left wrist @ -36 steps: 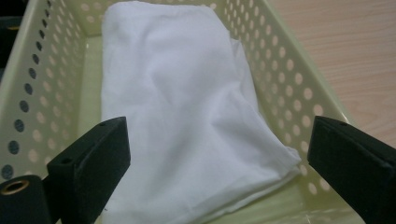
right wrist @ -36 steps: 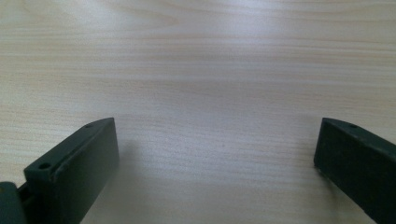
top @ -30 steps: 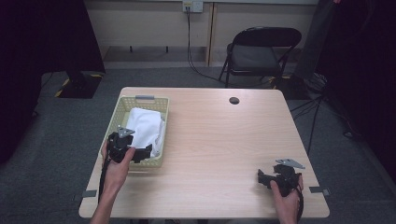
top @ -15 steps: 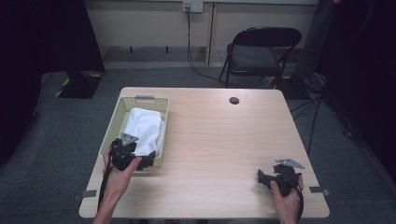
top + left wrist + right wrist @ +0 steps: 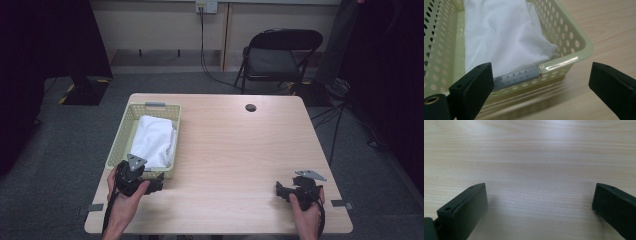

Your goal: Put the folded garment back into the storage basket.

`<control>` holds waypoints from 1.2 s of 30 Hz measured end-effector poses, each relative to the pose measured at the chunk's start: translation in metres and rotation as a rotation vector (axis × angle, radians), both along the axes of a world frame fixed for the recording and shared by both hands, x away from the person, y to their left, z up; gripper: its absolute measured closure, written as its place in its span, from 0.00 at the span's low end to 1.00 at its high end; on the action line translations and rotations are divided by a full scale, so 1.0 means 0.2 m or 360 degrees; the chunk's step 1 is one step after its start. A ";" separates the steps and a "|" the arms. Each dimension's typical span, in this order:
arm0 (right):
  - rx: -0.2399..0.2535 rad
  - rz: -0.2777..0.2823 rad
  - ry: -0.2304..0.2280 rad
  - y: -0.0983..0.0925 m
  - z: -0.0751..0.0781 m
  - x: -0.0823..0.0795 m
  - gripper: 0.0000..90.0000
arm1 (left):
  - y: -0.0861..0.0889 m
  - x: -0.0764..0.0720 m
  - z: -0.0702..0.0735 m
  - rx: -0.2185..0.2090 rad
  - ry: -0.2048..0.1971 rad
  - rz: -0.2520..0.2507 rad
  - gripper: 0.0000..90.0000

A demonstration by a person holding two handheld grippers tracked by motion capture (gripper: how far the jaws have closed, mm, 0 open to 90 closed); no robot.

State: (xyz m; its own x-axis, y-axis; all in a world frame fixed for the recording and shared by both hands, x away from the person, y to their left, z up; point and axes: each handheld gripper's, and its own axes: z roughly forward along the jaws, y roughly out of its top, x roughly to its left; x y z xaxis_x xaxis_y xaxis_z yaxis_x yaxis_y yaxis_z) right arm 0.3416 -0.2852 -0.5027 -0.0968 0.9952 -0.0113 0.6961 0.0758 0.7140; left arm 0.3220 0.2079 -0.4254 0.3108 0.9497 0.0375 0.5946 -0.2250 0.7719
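- Left gripper (image 5: 159,181), jaws spread, sits at the basket's (image 5: 564,62) near rim; reach over it to the white cloth (image 5: 506,37).
- Right gripper (image 5: 278,190), jaws spread, rests well apart from the basket.

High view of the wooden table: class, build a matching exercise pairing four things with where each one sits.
Things:
1. white folded cloth
2. pale yellow perforated plastic basket
3. left gripper
4. right gripper

Places:
a. near right corner of the table
b. at the basket's near end
c. left side of the table
d. inside the basket

Pairs: 1-d, 2-c, 3-b, 4-a
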 end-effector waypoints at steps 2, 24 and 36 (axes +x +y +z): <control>0.0000 0.0000 0.0000 0.00 0.00 0.00 0.00 | 0.00 -0.02 0.01 0.0015 -0.0008 -0.0008 0.06; 0.0001 0.0004 0.0002 0.00 0.00 0.00 0.00 | -0.04 -0.09 -0.11 0.0051 0.0077 -0.0140 0.06; 0.0000 0.0006 0.0001 0.00 0.00 0.00 0.00 | -0.01 -0.03 -0.25 0.0078 0.0215 -0.0110 0.06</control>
